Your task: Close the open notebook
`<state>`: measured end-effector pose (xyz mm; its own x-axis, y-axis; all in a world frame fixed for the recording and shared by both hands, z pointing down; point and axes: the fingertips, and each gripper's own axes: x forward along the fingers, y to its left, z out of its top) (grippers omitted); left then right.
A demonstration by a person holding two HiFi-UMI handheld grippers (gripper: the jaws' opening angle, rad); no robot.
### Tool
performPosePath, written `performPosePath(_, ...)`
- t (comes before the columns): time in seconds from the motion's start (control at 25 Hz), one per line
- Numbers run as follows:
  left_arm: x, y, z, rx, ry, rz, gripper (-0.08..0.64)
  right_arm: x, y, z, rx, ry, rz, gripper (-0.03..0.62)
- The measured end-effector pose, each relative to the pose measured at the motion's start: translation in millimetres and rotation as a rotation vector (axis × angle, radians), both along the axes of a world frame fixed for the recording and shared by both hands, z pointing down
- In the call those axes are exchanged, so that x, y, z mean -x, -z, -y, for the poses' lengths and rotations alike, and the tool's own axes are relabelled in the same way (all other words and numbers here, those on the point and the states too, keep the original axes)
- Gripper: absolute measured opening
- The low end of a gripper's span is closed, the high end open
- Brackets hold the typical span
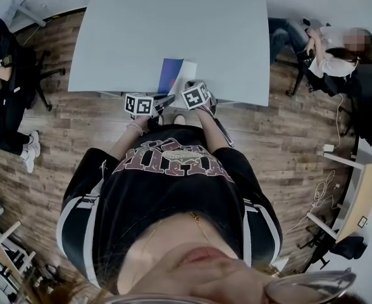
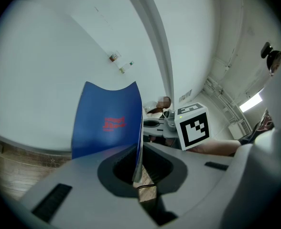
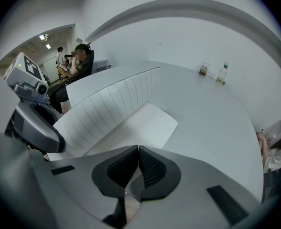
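My left tongs (image 2: 138,173) pinch the raised blue cover (image 2: 107,123) of the notebook (image 1: 173,76), at the near edge of the counter (image 1: 173,30); the right tongs (image 3: 136,168) are closed on nothing. The thin cover may slip out — or the unheld notebook may slide off the edge.

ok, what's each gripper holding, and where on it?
Left gripper pinches the notebook's blue cover by its near edge. Right gripper: shut, holding nothing.

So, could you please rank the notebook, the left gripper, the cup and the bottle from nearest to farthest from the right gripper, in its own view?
1. notebook, directly in front.
2. left gripper, at the left, gripping its raised cover.
3. cup and bottle, far upper right; too close to call.
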<state>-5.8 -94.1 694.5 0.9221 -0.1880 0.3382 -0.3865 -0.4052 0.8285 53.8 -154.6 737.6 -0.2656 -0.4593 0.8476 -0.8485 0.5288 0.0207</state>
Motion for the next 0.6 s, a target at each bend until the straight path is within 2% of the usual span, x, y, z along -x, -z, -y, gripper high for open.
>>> performPosePath(0.6,1.2,0.6,-0.1,-0.006,0.005,-0.009,0.054,0.1,1.0,0.5,-0.004,-0.028,0.023,0.02)
